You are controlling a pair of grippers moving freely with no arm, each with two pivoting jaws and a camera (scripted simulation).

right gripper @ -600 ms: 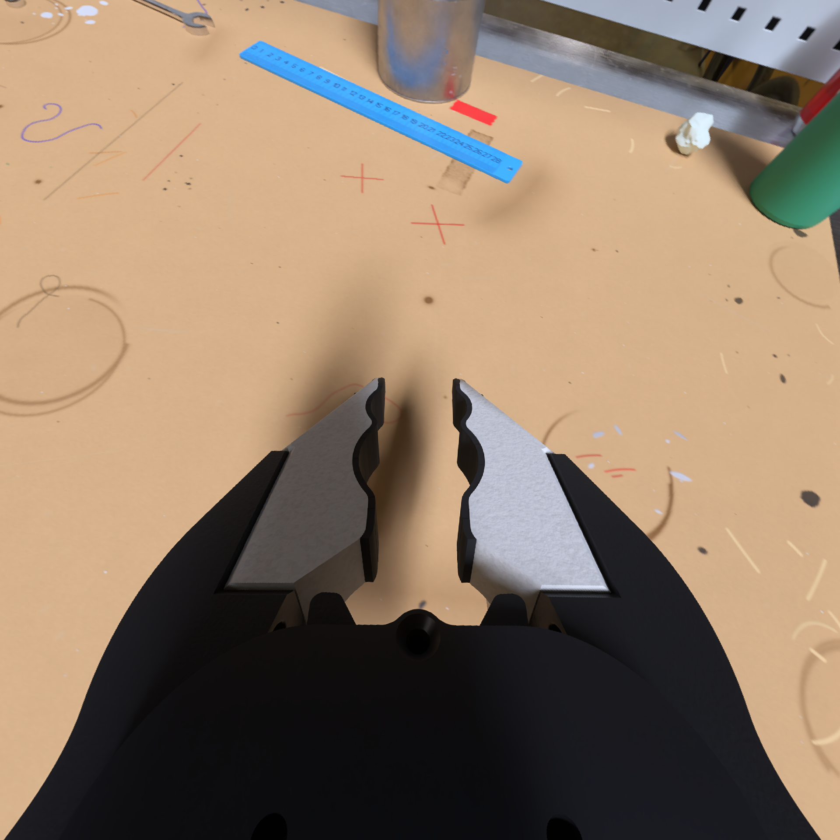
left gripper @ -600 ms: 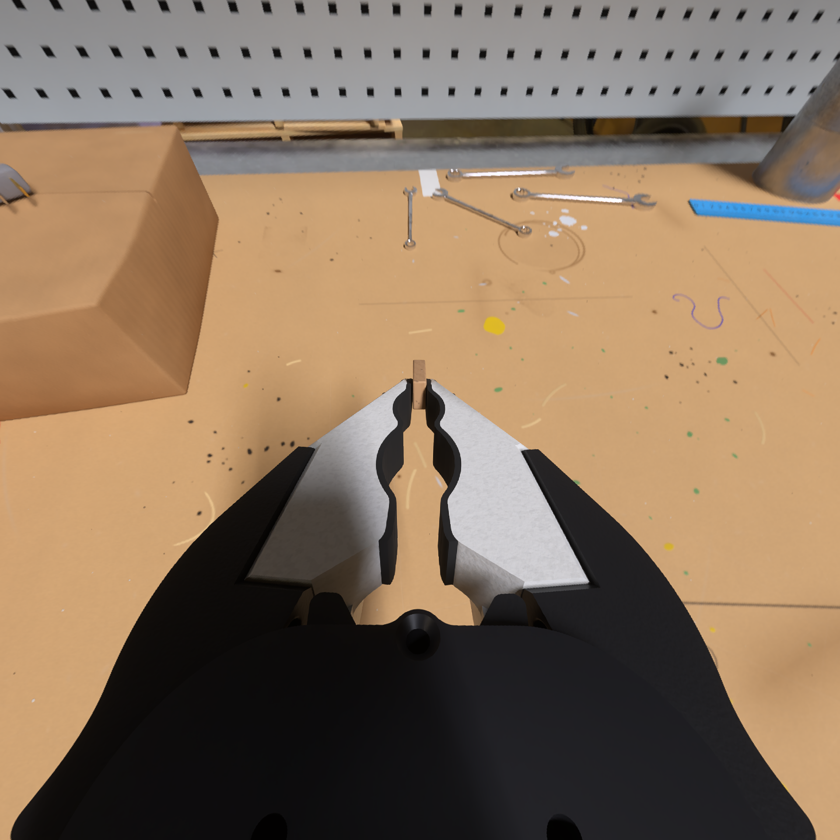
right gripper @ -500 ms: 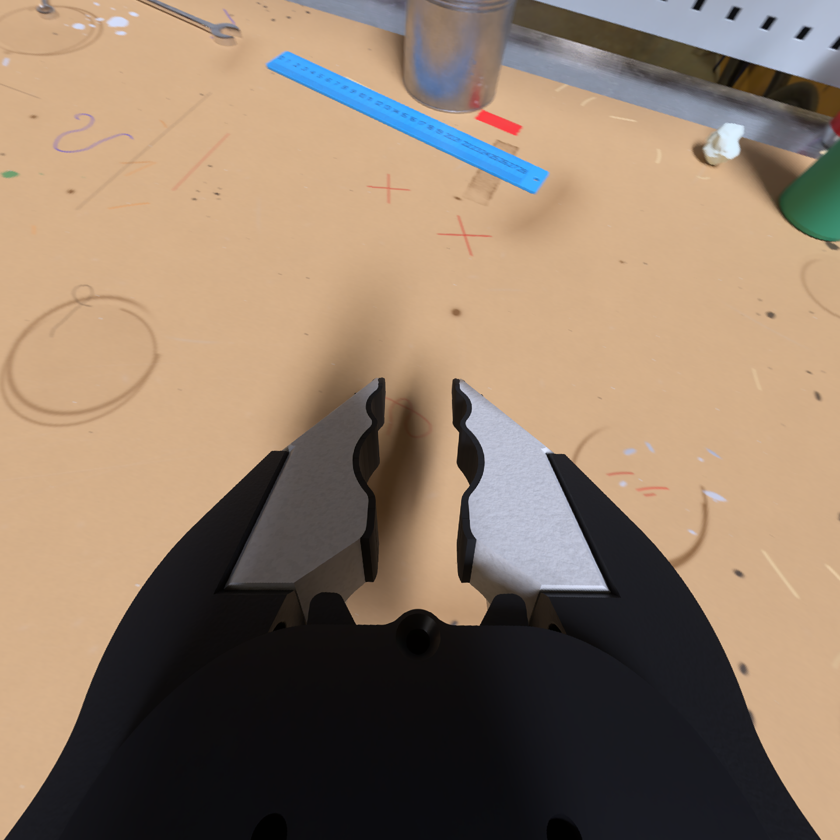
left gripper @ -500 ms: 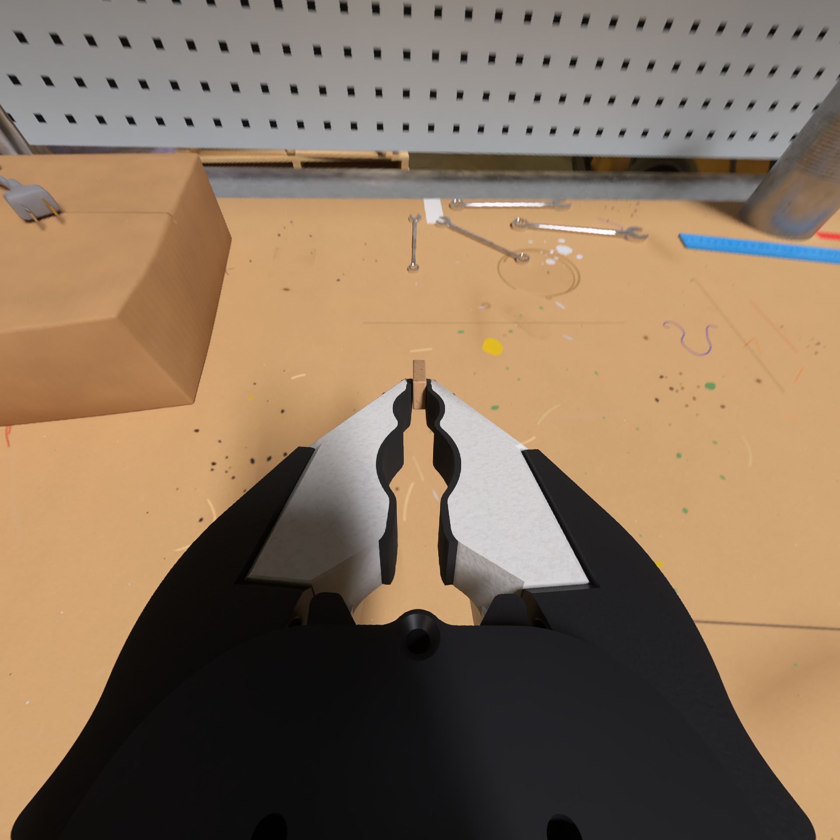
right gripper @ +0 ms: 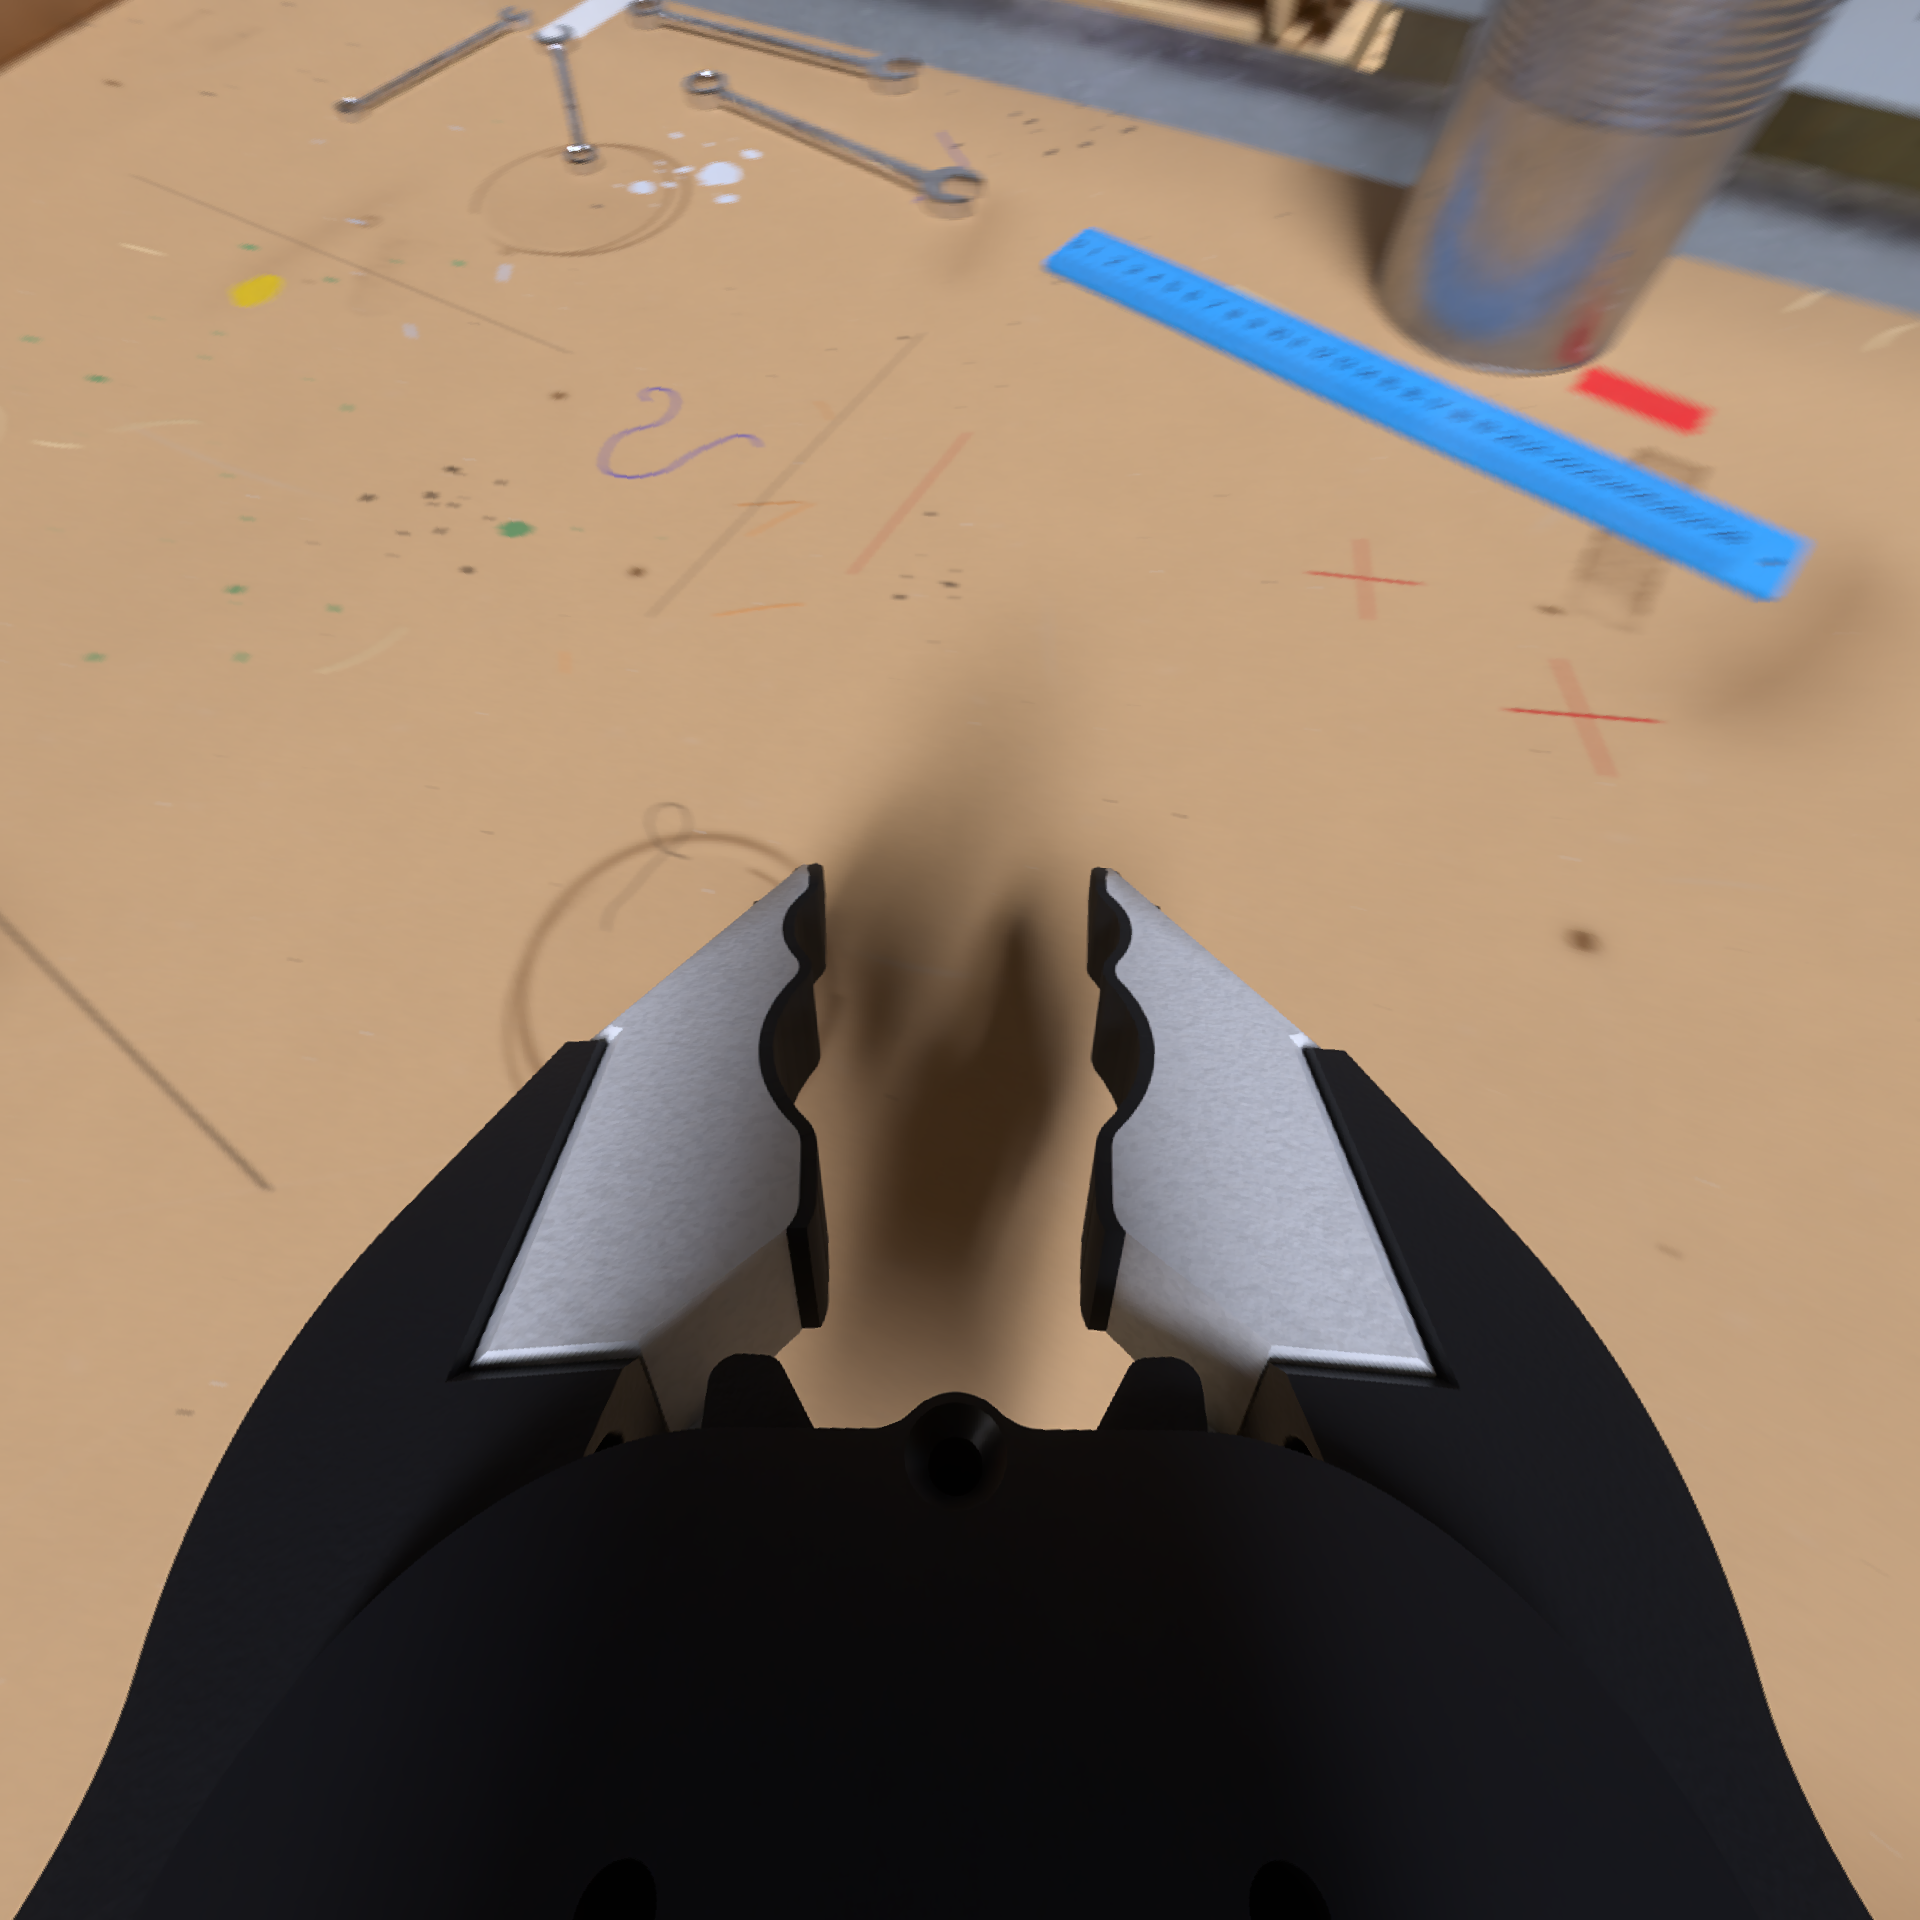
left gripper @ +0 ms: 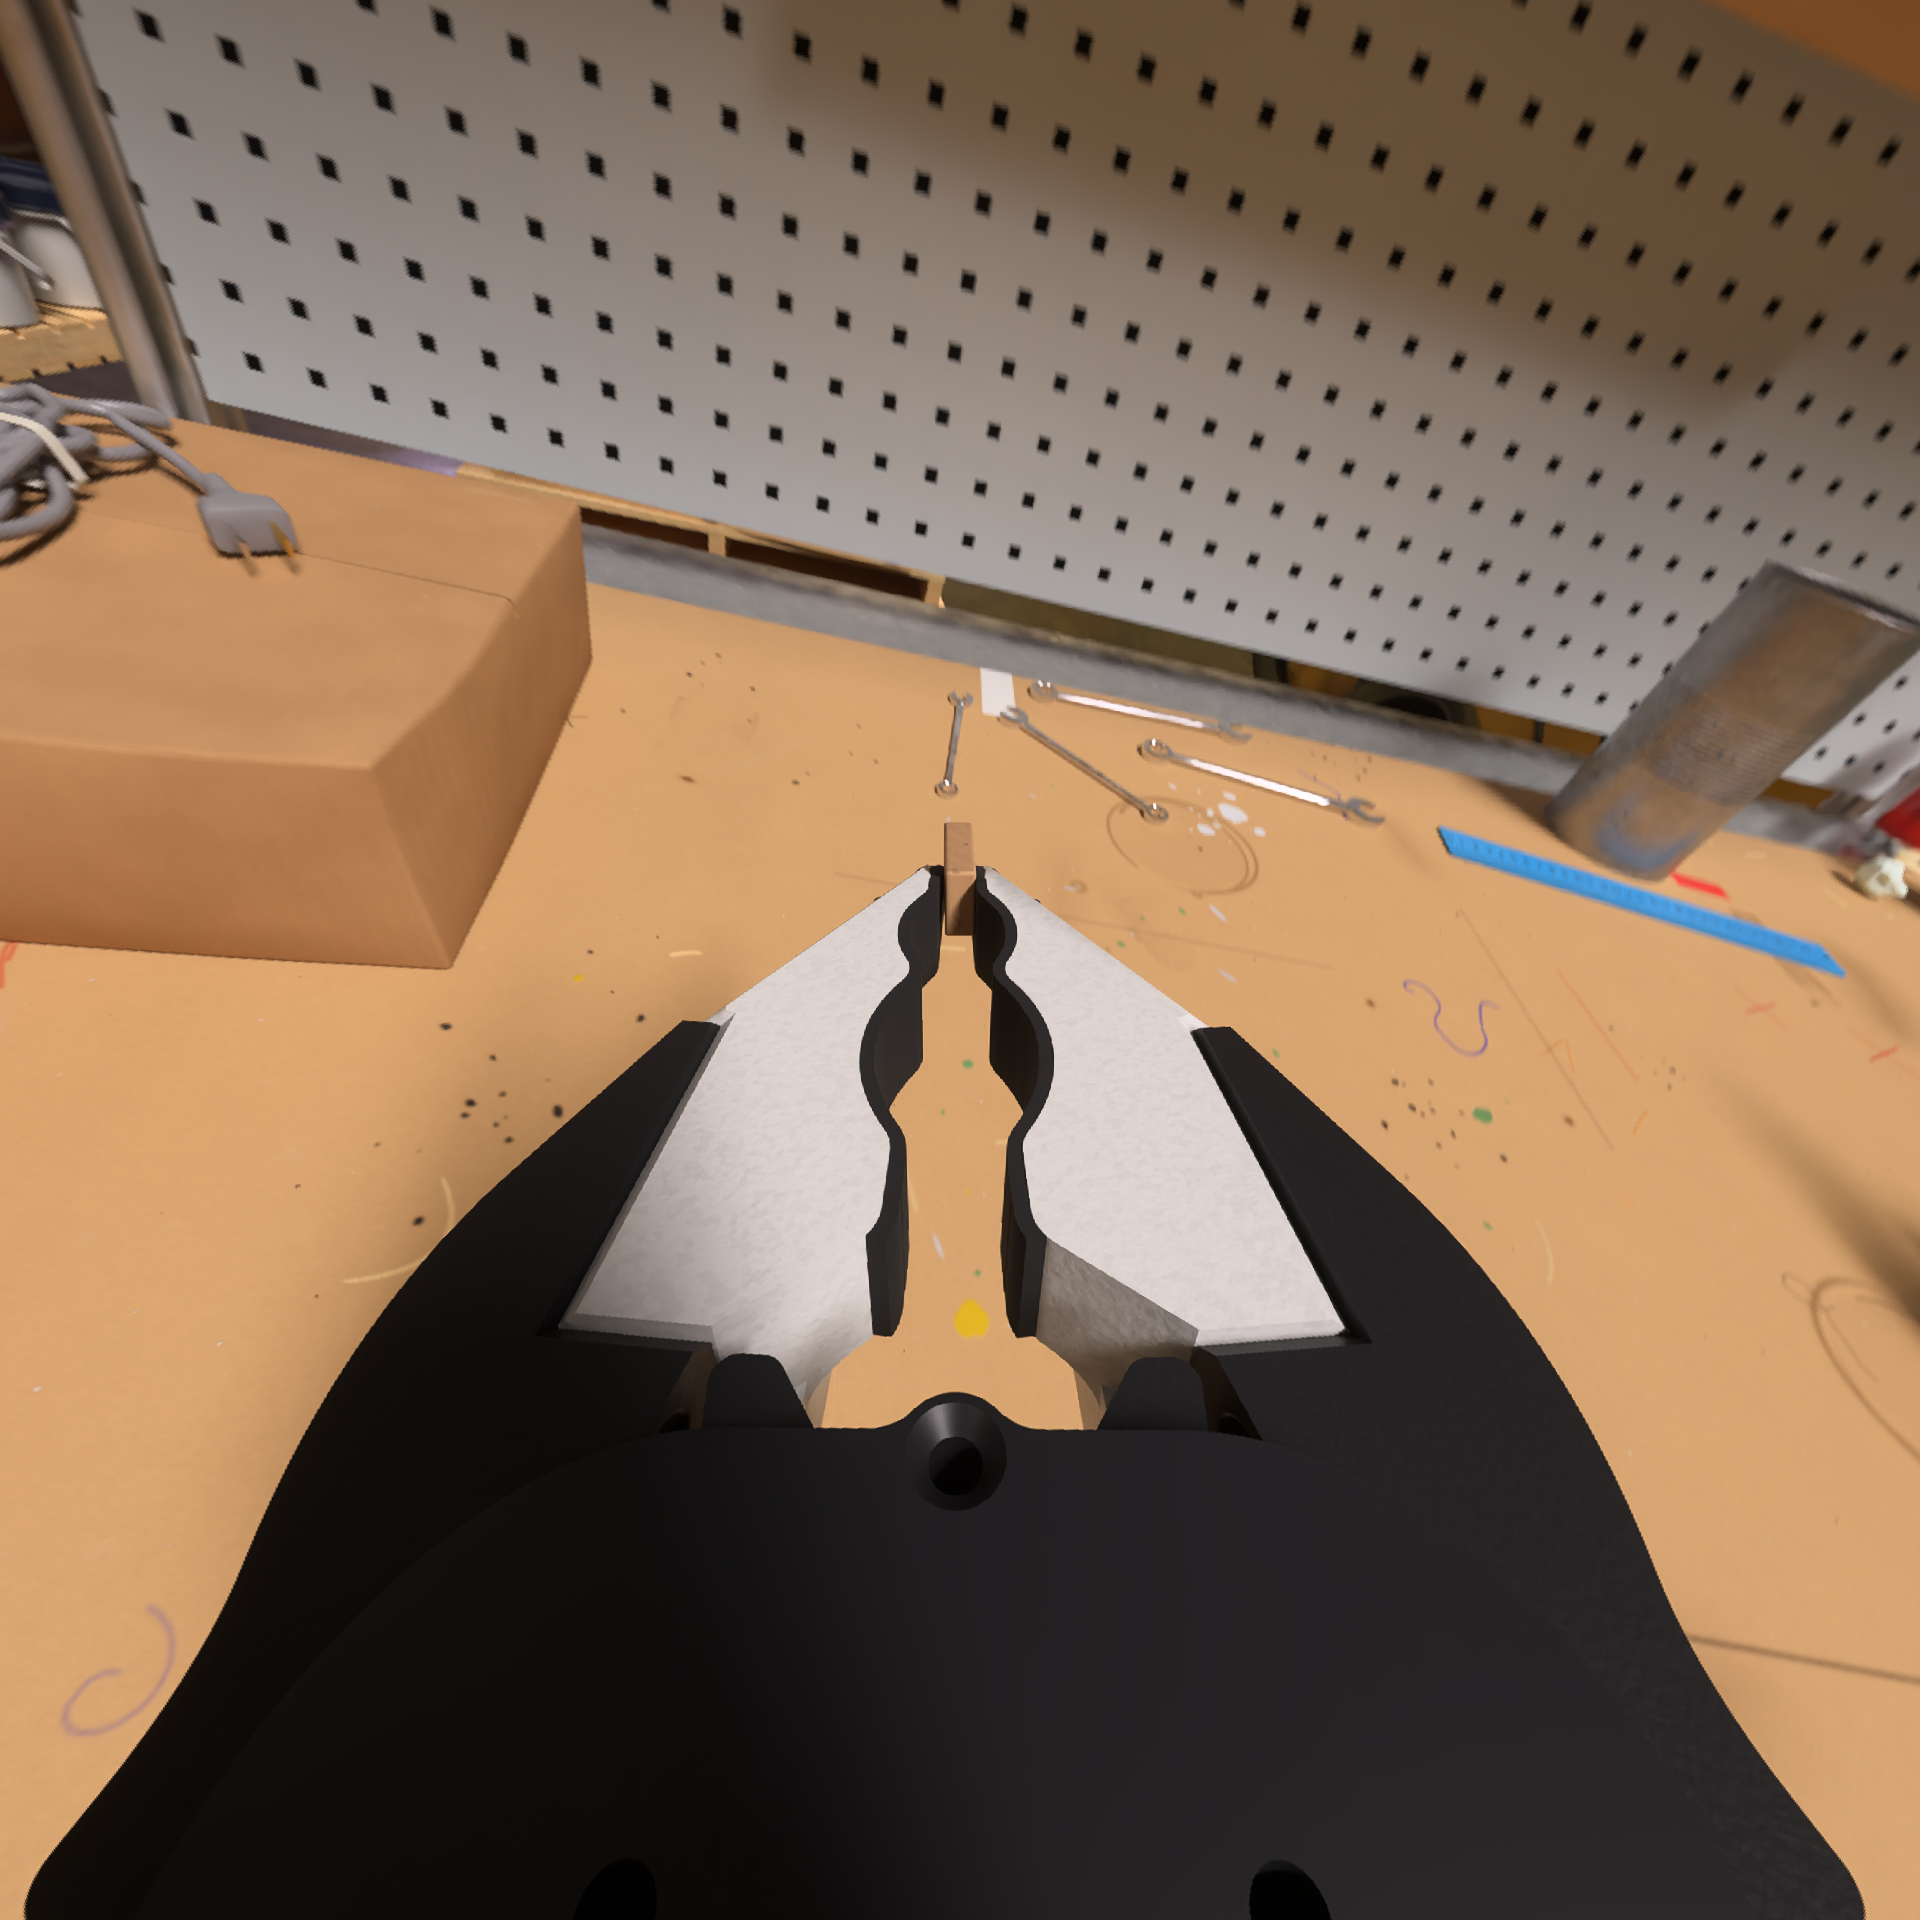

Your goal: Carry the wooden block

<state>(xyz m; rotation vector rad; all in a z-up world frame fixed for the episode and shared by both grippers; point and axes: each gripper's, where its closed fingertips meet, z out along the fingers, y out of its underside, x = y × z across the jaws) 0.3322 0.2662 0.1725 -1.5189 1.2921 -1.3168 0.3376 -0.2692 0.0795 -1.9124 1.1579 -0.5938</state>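
- Wooden block (left gripper: 957,878): you have it pinched upright at the very tips of your left hand-held gripper (left gripper: 957,902), whose fingers are clamped on its two sides; its top end pokes out just past the fingertips, clear of the tan surface (left gripper: 312,1143) below.
- Your right hand-held gripper (right gripper: 956,883) has its fingers spread apart with nothing between them, only its own dark shadow on the surface underneath.
- Beneath your left hand-held gripper, a yellow paint spot (left gripper: 970,1317) shows through the gap near the finger bases.
- To your left sits a closed cardboard box (left gripper: 260,707), with a grey power cord and plug (left gripper: 244,520) lying on its top.
- Ahead of the right hand-held gripper you see two red crosses (right gripper: 1579,715) and a purple squiggle (right gripper: 665,442) drawn on the surface.
- Farther on, a blue ruler (right gripper: 1423,410) lies slantwise, one end just beside a metal can (right gripper: 1558,187), with a red strip (right gripper: 1640,400) near the can's base.
- Four wrenches (left gripper: 1081,764) lie spread near the far edge, beside white paint splashes (left gripper: 1226,816).
- Behind everything, a white pegboard (left gripper: 1039,260) closes off the back of the surface.
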